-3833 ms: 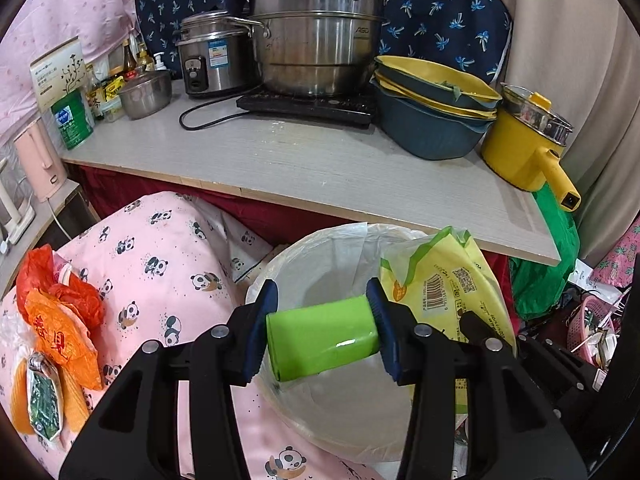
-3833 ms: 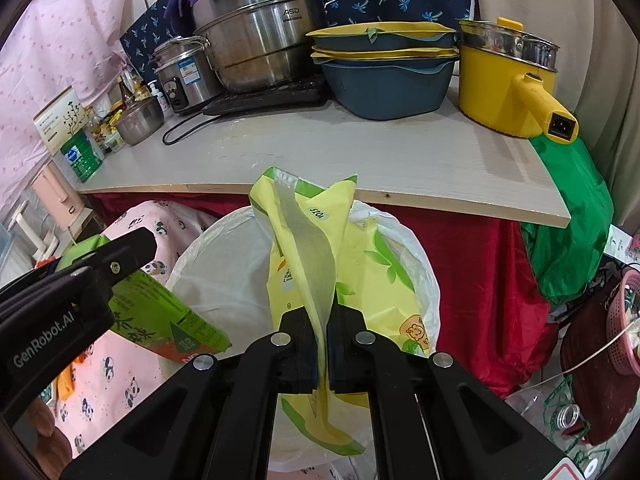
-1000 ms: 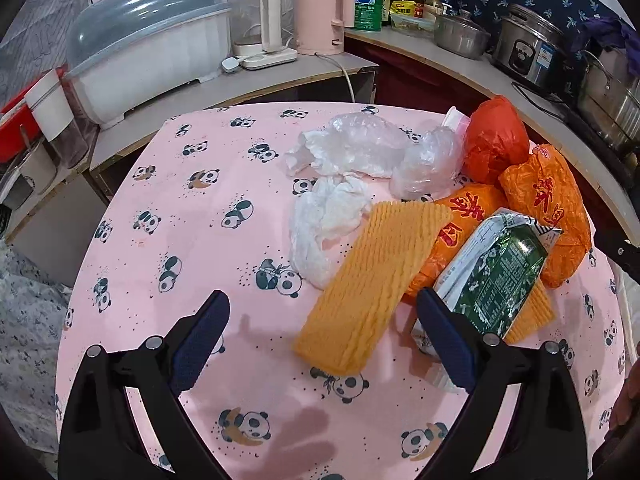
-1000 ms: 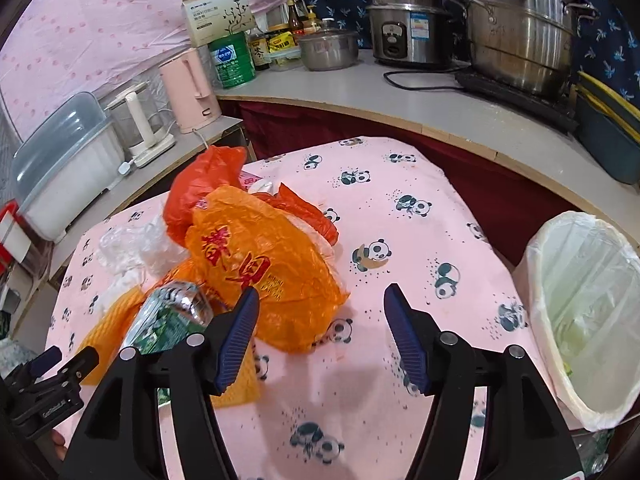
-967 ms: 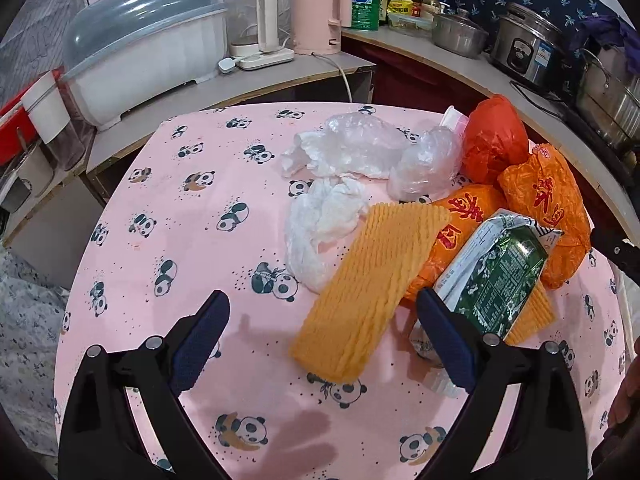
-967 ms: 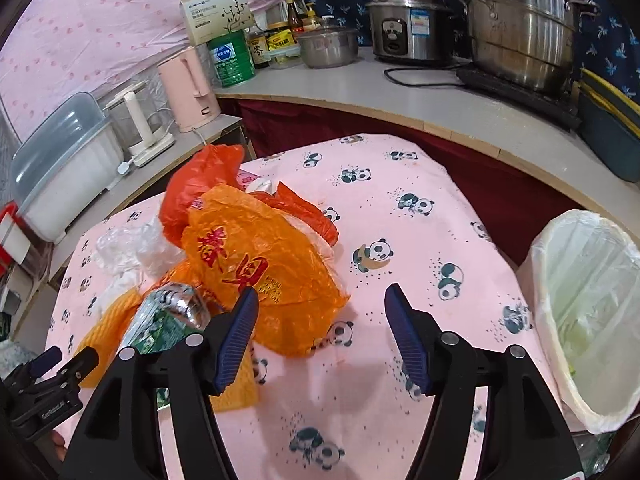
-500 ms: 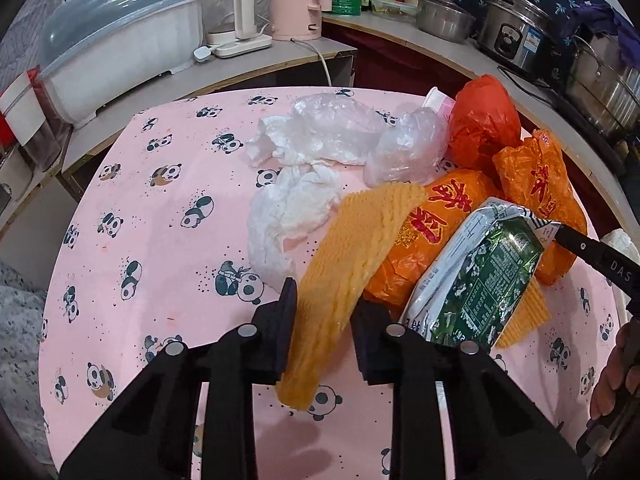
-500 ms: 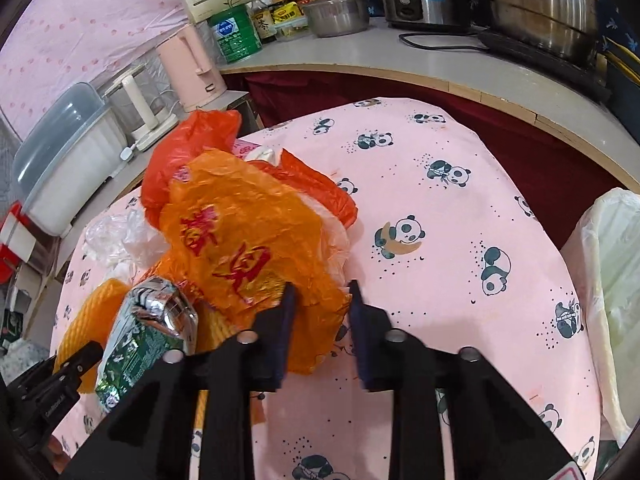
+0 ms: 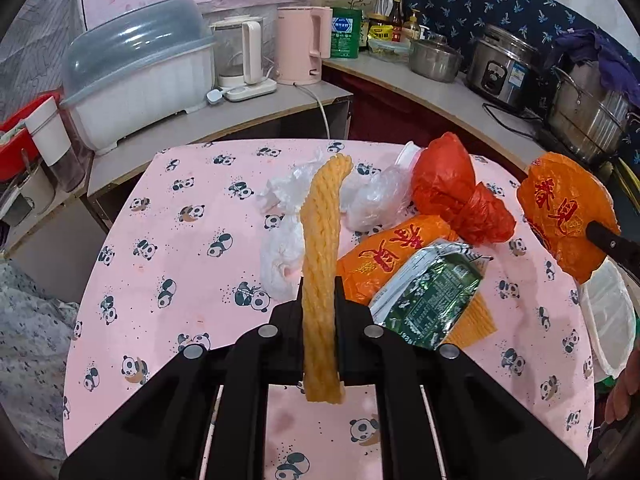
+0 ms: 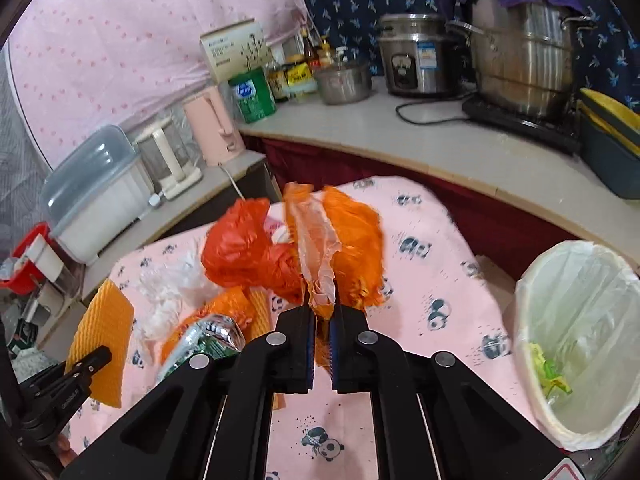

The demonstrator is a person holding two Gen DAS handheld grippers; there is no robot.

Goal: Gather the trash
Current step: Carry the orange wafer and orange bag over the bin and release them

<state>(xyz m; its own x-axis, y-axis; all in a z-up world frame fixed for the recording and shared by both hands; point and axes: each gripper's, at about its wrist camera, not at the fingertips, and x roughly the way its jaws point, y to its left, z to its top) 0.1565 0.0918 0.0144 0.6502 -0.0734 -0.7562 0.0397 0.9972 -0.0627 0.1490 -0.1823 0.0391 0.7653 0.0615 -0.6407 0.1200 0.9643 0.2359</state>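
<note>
**Now both hands are loaded**

Now your left gripper [image 9: 319,312] has its jaws clenched on the yellow ribbed sheet [image 9: 320,248], pinched near its lower end so the long part stands up ahead of the fingers and hangs clear of the pile. Your right gripper [image 10: 322,316] is clamped on a bunched fold of the orange bag [image 10: 352,240], gathered tight so the loose plastic cannot slip out.

Beyond the jaws, more trash lies on the panda-print surface [image 9: 168,240]: a red bag [image 9: 452,188], a green foil packet [image 9: 432,292], a second orange bag [image 9: 396,248] and crumpled clear plastic [image 9: 372,200].

The lined bin [image 10: 576,320] stands beside the surface, to the right in the right wrist view, mouth open with a few scraps at the bottom. Judging by that, your next carry is to it.
</note>
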